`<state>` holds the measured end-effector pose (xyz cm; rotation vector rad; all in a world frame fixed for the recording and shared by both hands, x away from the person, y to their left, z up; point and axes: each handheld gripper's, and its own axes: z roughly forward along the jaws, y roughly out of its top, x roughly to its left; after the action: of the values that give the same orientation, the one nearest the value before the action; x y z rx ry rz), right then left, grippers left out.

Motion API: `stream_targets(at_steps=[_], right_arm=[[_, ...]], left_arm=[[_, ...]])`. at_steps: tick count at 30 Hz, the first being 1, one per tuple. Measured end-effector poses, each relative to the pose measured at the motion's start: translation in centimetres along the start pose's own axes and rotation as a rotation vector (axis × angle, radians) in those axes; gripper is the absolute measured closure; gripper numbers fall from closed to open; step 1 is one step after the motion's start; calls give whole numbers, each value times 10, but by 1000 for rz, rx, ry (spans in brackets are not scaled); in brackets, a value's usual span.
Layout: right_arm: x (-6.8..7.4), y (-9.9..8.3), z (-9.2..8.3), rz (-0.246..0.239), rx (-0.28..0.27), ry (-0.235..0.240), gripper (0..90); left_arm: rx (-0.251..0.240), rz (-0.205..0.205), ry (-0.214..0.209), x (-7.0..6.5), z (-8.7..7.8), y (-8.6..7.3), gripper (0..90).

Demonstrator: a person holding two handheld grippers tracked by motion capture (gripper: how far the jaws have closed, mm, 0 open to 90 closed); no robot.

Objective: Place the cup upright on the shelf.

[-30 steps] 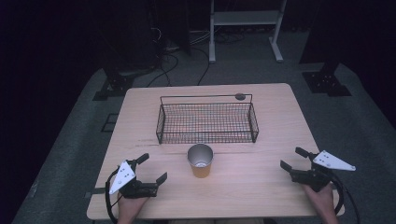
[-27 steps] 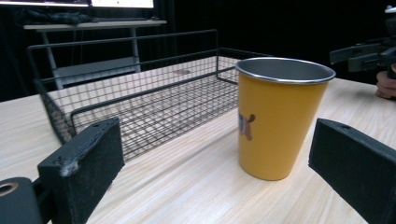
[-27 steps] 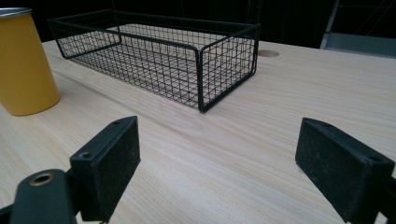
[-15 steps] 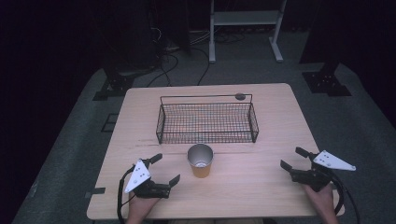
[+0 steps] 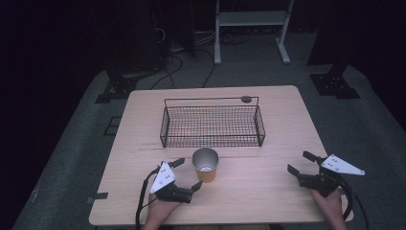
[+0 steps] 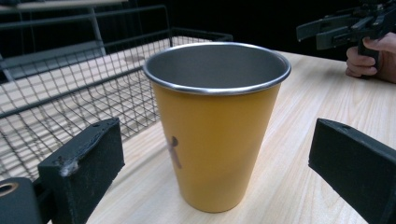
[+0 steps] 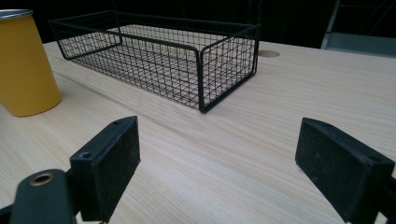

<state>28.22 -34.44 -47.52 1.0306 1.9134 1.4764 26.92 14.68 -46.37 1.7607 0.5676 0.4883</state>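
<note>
We're on the approach to grasp: left gripper (image 5: 184, 175) is lined up on the yellow cup (image 5: 206, 165), jaws wide apart, not touching it. The cup stands upright on the table (image 5: 268, 191), just near of the wire basket (image 5: 213, 125), and sits between the jaws' line, slightly ahead of the pads. Next we'd push forward, then close on the cup wall. Right gripper (image 5: 300, 164) idles far right, jaws apart, empty.

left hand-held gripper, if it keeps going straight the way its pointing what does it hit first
The yellow cup. The left hand-held gripper is open and aimed at it, with the cup standing upright between the lines of its two jaws, not yet touched. The wire basket sits farther back, beyond the cup.
</note>
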Motion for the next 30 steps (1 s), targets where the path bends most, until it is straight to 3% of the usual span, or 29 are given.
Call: stream_targets(at_steps=[6,10,21,25,27,30], right_arm=[[0,0,0,1,0,1,129],[0,0,0,2,0,1,128],[0,0,0,0,1,6,128],[0,0,0,0,1,6,128],[0,0,0,-2,2,7,128],[0,0,0,-1,1,8,129]], left_arm=[[19,-6,-15,-2,12,4,23],[27,11,-6,-4,22,9,23],[34,-17,0,-2,39,12,24],[28,-13,1,-3,44,14,38],[29,-13,-11,-2,44,15,108],[31,-13,-14,-1,43,15,127]])
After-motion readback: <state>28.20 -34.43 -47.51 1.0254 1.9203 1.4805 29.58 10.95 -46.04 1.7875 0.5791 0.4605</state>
